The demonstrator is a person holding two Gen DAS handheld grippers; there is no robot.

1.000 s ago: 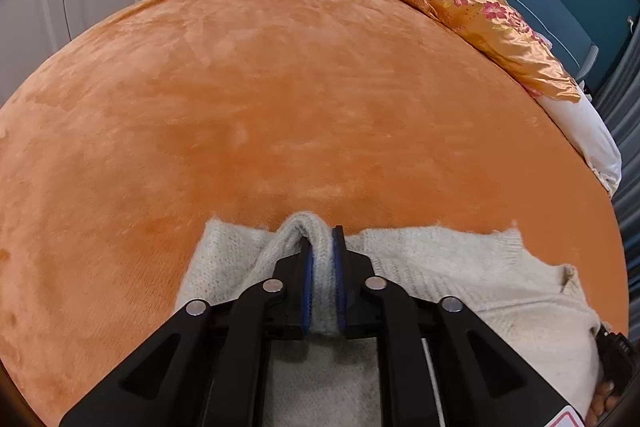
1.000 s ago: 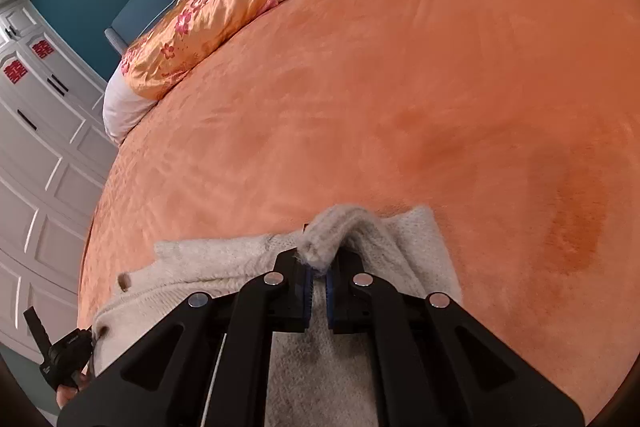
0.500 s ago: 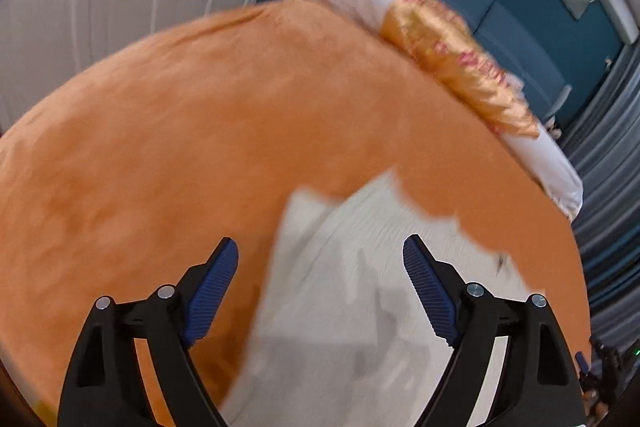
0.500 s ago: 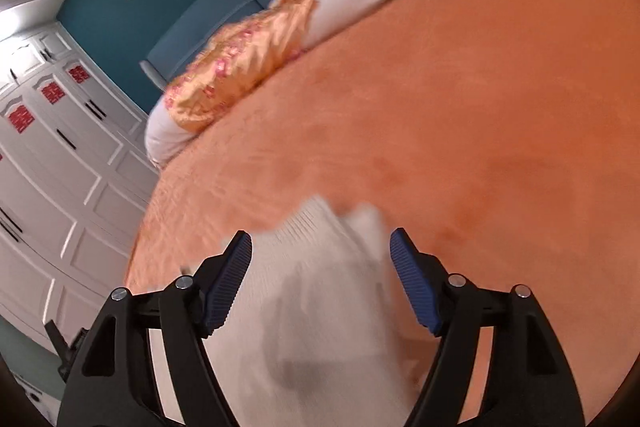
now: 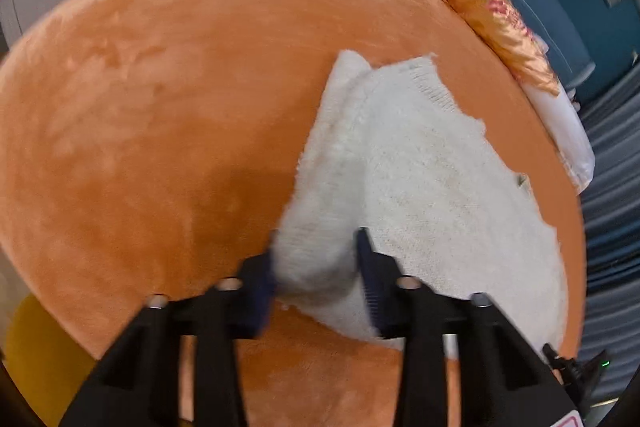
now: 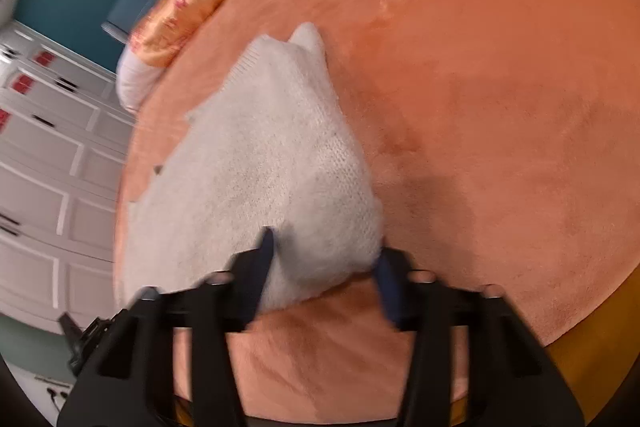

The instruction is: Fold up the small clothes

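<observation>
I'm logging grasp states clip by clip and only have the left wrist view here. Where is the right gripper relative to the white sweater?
Observer: The right gripper has a finger on either side of the white sweater's near right corner. Blur hides whether the fingers are pinching it.
Operator: Is there anything on the bed past that corner?
Observer: Only the orange blanket, which has a darker streak beside the sweater's right edge.
Operator: What does that camera show of the room?
Observer: White panelled wardrobe doors with small red marks on them.
</observation>
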